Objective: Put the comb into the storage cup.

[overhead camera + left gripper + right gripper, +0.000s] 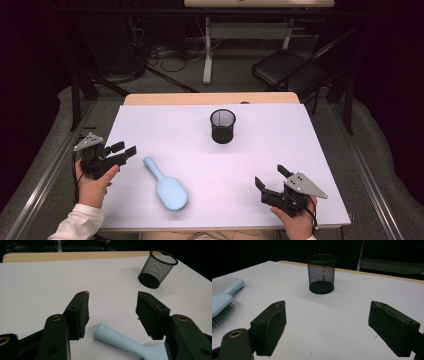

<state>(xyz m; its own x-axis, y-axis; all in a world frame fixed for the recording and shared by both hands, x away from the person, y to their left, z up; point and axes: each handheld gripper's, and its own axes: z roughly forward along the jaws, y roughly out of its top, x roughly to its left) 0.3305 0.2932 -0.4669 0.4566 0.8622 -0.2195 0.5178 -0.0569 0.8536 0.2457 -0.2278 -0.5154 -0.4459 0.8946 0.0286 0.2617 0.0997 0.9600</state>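
A light blue hairbrush (167, 189) lies on the white table top (280, 135) at the front left, with its handle pointing toward the back left. My left gripper (125, 148) hovers at the table's left edge, just left of that handle, and is open. In the left gripper view the handle end (120, 338) lies low between the two jaws (112, 296), and neither pad touches it. My right gripper (270, 175) stands open near the front right with nothing in it. A black mesh cup (223, 126) stands upright at the middle back.
The right gripper view has the mesh cup (321, 273) straight ahead and the brush's bristles (224, 302) at the far left. Behind the table stand a black chair (287, 67) and a desk leg (207, 50), with cables on the floor.
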